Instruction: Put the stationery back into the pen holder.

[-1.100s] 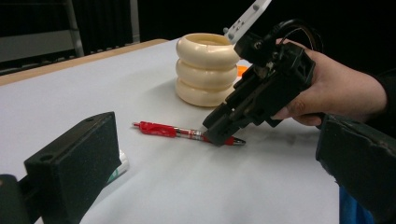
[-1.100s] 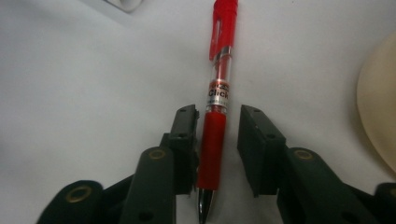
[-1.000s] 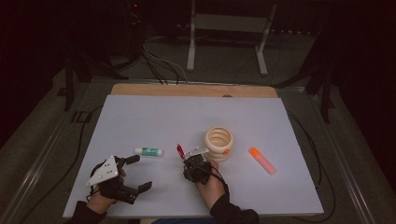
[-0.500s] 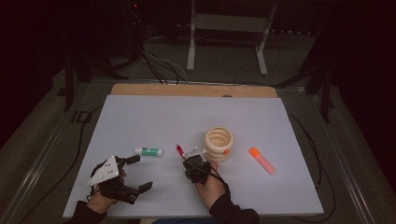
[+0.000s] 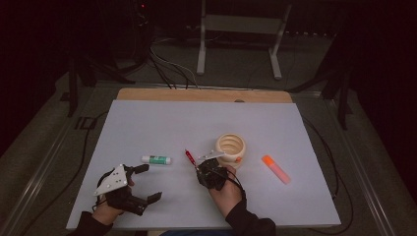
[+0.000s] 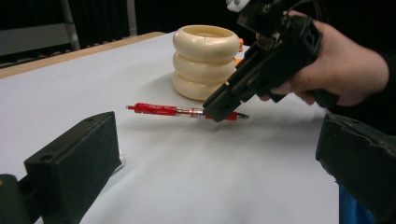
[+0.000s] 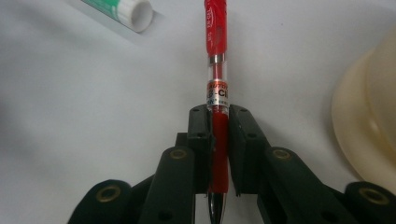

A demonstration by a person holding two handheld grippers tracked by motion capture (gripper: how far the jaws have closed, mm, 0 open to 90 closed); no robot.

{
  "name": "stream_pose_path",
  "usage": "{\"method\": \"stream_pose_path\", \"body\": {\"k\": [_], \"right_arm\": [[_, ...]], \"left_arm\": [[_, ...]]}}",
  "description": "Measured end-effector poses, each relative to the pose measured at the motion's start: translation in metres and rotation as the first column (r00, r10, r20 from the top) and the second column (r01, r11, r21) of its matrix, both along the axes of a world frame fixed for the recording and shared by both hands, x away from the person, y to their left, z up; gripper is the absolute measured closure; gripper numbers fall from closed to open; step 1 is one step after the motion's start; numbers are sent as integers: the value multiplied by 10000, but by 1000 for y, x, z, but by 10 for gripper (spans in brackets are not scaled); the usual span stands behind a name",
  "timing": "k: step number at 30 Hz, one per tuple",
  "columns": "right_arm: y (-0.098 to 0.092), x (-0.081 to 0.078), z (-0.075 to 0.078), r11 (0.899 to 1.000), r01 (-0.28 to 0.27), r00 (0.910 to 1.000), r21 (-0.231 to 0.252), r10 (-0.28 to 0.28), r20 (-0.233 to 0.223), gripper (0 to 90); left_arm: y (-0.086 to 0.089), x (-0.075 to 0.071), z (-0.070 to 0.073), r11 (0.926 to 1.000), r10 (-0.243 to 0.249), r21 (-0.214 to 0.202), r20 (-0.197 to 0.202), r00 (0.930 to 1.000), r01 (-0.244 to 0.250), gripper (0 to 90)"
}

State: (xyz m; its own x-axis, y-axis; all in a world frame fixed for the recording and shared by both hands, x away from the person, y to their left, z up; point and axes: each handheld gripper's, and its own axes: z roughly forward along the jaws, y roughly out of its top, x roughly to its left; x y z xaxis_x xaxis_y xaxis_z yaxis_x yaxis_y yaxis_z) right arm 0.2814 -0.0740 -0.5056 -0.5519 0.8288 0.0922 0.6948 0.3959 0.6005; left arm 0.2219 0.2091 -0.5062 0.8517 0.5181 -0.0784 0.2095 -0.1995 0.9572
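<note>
Pen gripped, not yet moved
Our right gripper (image 7: 218, 154) pinches the pen (image 7: 217, 70); left gripper (image 5: 142, 183) waits, jaws spread; carrying remains.

A white sheet is covering the table (image 5: 147, 123), leaving a wooden strip showing along the far edge. Lying on it are a glue stick (image 5: 156, 160), a red pen (image 5: 190, 158) and an orange highlighter (image 5: 275, 168), while a cream ringed holder (image 5: 230, 149) is standing near the middle.
</note>
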Motion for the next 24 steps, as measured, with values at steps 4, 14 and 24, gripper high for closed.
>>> {"method": "stream_pose_path", "body": {"k": [4,14,24], "right_arm": [[-7,2,7,9992,-80,9997,384,90,-243,800],[-21,-2,27,9920,-262,9986,1236,317,-429,800],[-30,-4,48,9792,-391,9973,1989,506,-529,800]], "left_arm": [[-3,0,0,9998,-28,177,101,9999,26,2],[-9,2,2,9990,-132,435,173,9998,124,2],[-15,4,12,9973,81,716,884,9961,-145,1]]}}
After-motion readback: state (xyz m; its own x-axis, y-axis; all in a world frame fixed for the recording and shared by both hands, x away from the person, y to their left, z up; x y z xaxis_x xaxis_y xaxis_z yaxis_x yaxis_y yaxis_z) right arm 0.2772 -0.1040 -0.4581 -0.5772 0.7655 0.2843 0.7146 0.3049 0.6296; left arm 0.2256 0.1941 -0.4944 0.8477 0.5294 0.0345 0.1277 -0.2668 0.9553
